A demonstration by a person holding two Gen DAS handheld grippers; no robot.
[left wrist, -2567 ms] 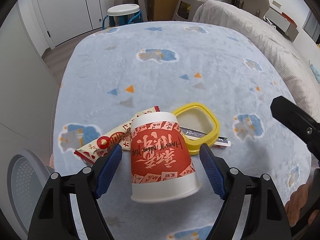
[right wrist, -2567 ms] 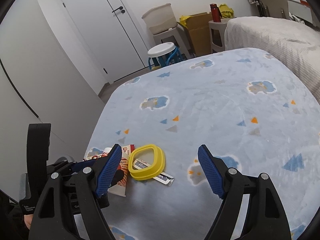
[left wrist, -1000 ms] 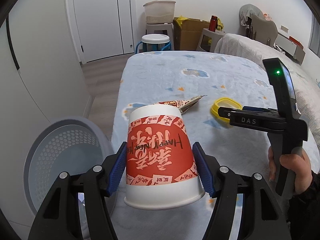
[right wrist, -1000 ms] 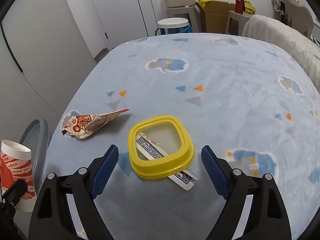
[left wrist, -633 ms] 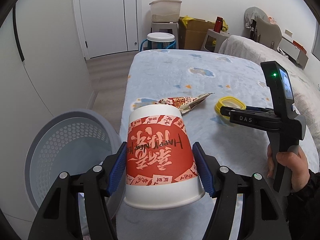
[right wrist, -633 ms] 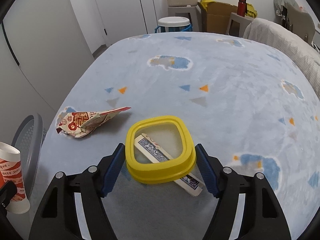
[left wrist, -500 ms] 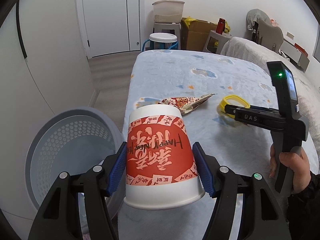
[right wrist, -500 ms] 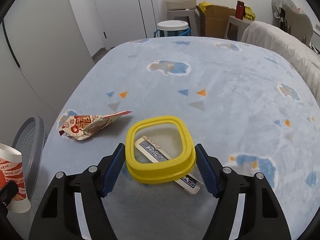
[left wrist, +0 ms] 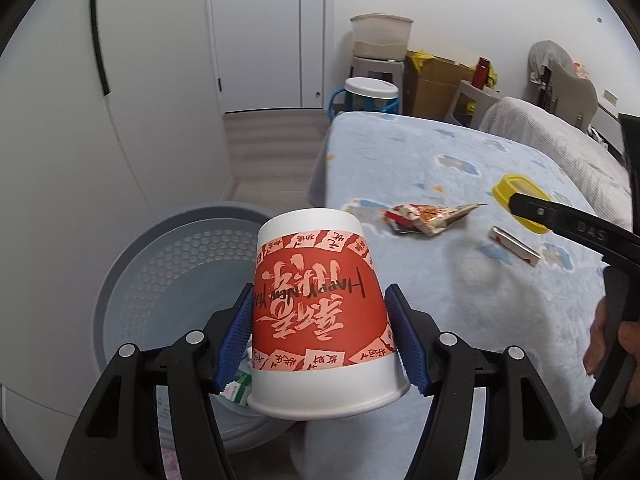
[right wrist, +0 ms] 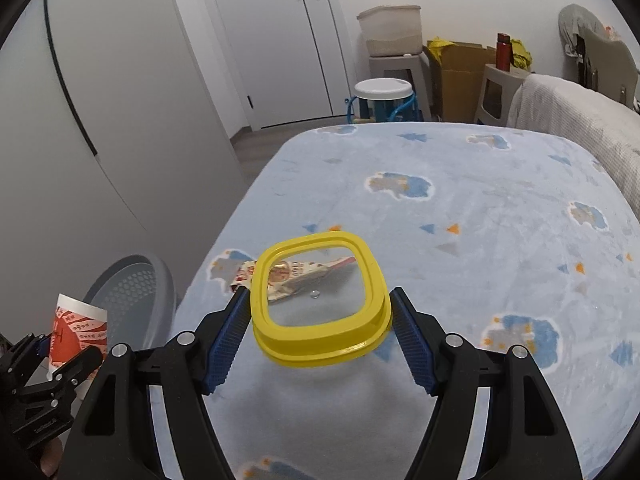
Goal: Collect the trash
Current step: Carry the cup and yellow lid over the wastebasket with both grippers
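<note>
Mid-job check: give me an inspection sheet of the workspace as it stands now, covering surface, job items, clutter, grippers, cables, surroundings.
Surface: bed with blue patterned blanket.
Job's things: paper cup, upside down, held near the grey bin; yellow lid lifted off the blanket; snack wrapper and small flat packet lying on the bed.
Clutter: some trash already in the bin.
Grippers: left gripper shut on the cup; right gripper shut on the lid.
Cables: nothing seen.
Surroundings: white door, stool, cardboard box.

"HAPPY NEW YEAR" on cup (left wrist: pixel 320 304); "DAS" on right gripper (left wrist: pixel 516 202)
</note>
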